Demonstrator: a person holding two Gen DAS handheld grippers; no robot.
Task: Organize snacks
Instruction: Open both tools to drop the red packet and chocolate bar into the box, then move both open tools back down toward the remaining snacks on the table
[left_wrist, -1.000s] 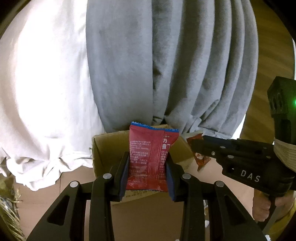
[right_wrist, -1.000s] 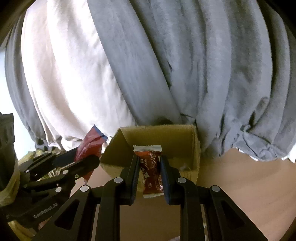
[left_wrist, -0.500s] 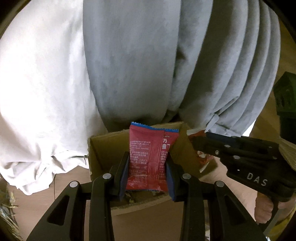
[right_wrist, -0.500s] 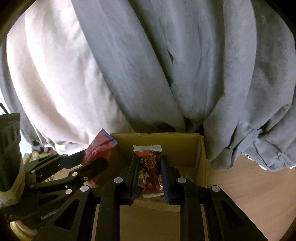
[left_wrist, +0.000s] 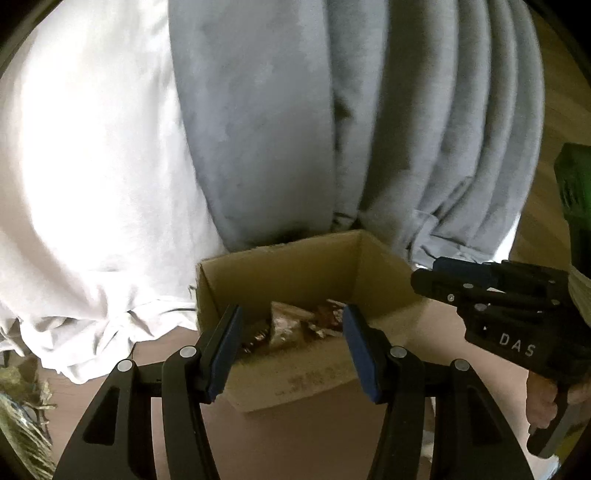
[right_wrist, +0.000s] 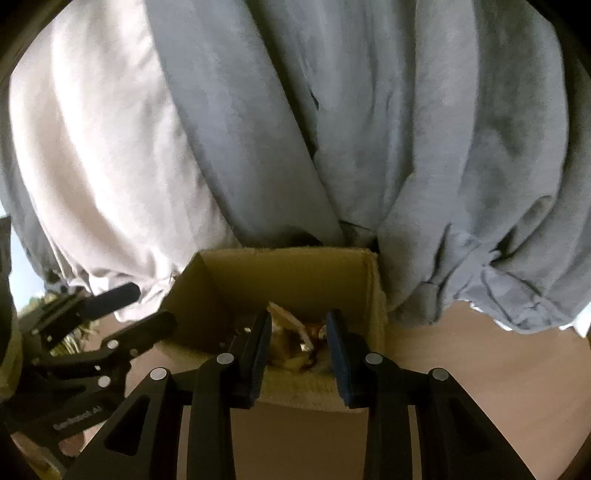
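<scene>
An open cardboard box (left_wrist: 280, 262) stands on the wooden top, close in front of both grippers. Several wrapped snacks (left_wrist: 295, 325) lie in a heap on its bottom, blurred. My left gripper (left_wrist: 291, 310) hangs over the box's near edge; its jaws are opening and nothing is between the blue pads (left_wrist: 225, 343). In the right wrist view my right gripper (right_wrist: 298, 319) hovers over the same box (right_wrist: 295, 273), jaws opening, empty, with the snacks (right_wrist: 282, 314) below. The left gripper (right_wrist: 147, 306) shows at the left of that view, the right gripper (left_wrist: 424, 280) at the right of the left wrist view.
Grey cloth (left_wrist: 369, 129) and white cloth (left_wrist: 92, 166) hang right behind the box and touch its far wall. Dry straw-like stuff (left_wrist: 18, 406) lies at lower left. A person's hand (left_wrist: 539, 402) holds the right gripper's handle. Bare wooden top (right_wrist: 498, 369) lies right of the box.
Both grippers have let go: the red packet has left the left jaws and the small brown packet the right jaws. Both jaws are wider and closer over the box.
</scene>
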